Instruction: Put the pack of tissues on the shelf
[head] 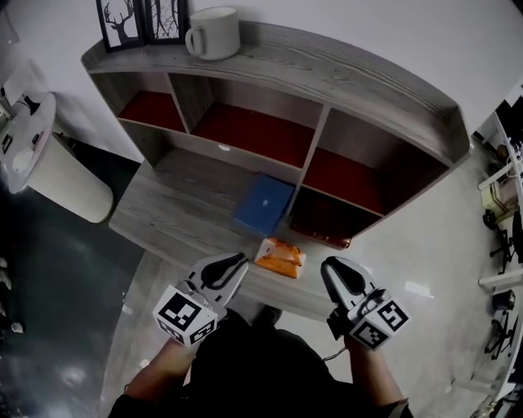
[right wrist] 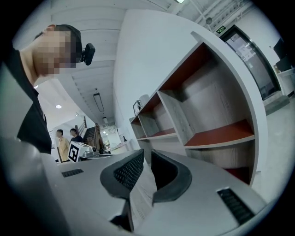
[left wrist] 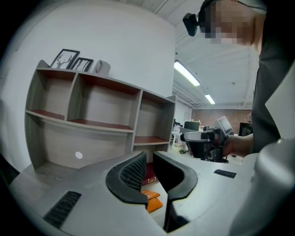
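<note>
— Where are the claws?

— Nearest the person, one in each hand. The left claw [head: 234, 264] has its jaws pressed almost together, with only a thin slit between them and nothing in it. The right claw [head: 330, 271] looks the same, closed and empty.

— And the pack?

— The orange pack [head: 280, 256] lies flat on the surface [head: 167, 204], close to its front edge. It sits between the two claws and a little ahead of their tips, touching neither. From the left gripper view it shows low down past the jaw tips [left wrist: 152, 201], clear of the pads.

— What's beyond it?

— A blue box [head: 264, 204] lies flat on the surface just behind the pack. Past that is the shelf [head: 372, 91], its open compartments floored in red. The right claw [right wrist: 146, 155] points along its front.

— Anything on top?

— A white mug [head: 214, 33], and beside it two frames [head: 143, 20] against the wall.
</note>
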A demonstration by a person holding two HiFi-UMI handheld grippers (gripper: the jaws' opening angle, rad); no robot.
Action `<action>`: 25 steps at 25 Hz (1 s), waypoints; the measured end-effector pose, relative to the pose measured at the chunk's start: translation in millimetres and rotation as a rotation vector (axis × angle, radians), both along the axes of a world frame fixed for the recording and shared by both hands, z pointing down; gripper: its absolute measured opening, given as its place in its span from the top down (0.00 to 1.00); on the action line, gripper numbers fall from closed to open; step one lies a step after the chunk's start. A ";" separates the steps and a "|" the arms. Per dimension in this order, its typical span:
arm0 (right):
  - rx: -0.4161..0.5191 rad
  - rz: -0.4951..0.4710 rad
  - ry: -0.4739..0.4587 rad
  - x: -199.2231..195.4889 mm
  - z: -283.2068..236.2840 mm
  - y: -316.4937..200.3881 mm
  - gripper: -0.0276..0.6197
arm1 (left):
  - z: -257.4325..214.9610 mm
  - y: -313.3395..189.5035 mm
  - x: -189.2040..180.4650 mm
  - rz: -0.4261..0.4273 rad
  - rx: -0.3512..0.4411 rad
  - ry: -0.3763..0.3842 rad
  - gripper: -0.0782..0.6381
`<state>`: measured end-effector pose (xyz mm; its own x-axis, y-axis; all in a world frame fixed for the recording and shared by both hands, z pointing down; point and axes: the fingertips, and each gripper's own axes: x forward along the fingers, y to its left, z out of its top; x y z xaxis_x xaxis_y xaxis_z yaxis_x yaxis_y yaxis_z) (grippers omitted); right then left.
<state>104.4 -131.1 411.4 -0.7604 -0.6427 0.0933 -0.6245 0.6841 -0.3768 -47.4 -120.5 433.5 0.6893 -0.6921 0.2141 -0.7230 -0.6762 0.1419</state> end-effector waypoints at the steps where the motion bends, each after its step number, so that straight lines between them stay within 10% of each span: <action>1: -0.003 0.001 0.000 1.6 1.6 -5.3 0.92 | 3.1 -4.3 3.1 0.009 -0.003 -0.006 0.83; 25: -0.214 0.055 -0.029 -34.1 72.4 -69.1 0.92 | 199.2 -66.2 34.9 0.270 -0.225 -0.116 0.53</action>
<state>70.3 -200.2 483.9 -0.7293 -0.6511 0.2103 -0.6452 0.5523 -0.5279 -12.5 -186.7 632.7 0.8026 -0.4152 0.4282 -0.5430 -0.8058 0.2364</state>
